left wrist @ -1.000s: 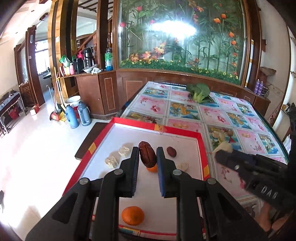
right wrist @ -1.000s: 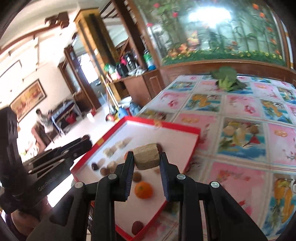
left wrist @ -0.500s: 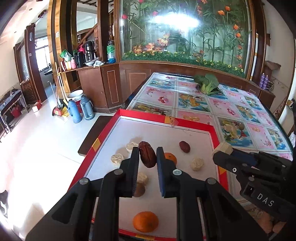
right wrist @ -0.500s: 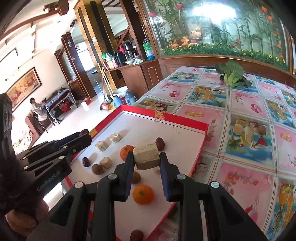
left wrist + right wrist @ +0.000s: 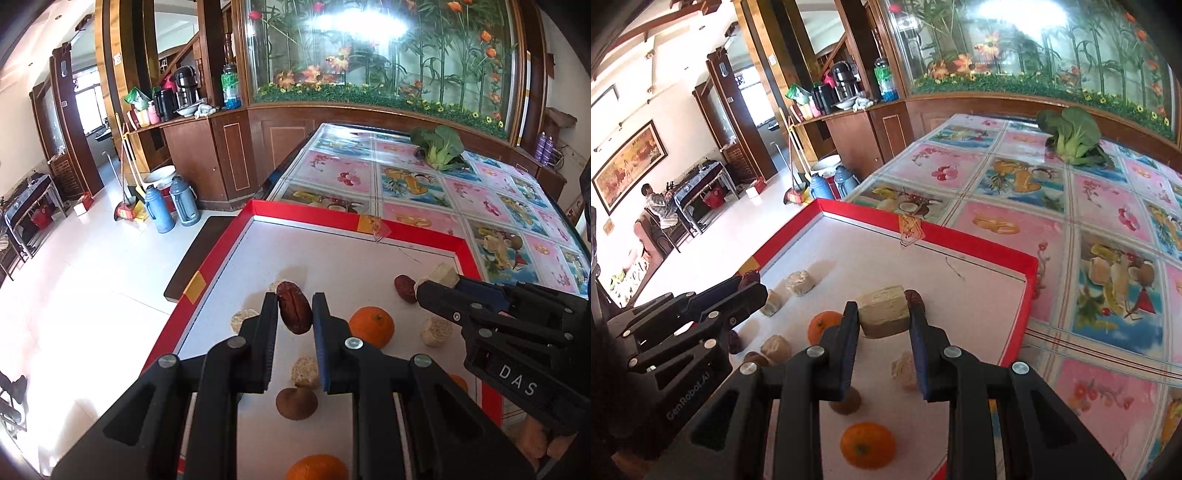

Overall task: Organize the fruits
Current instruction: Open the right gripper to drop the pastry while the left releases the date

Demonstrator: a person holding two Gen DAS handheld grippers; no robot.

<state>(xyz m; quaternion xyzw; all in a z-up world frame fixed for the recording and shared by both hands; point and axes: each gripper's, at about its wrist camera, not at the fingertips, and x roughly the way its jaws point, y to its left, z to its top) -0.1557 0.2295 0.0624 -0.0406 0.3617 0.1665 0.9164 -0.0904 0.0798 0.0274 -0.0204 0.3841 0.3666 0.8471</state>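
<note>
My left gripper [image 5: 294,308] is shut on a dark red date [image 5: 294,312], held above the white tray with a red rim [image 5: 354,221]. My right gripper [image 5: 882,314] is shut on a beige block [image 5: 884,311] above the same tray [image 5: 960,242]; it also shows in the left wrist view [image 5: 439,280] at the right. On the tray lie oranges [image 5: 371,327] [image 5: 868,445], another date [image 5: 405,288], a brown round fruit [image 5: 296,403] and several beige pieces [image 5: 436,330] [image 5: 800,282].
The tray sits on a table with a fruit-print cloth [image 5: 1108,206]. A leafy green vegetable [image 5: 439,147] lies at the far end. The table's left edge drops to the floor, where thermos flasks [image 5: 170,208] stand.
Both grippers have moved forward and lower over the tray, still holding the date and the beige block. The tray items look nearer.
</note>
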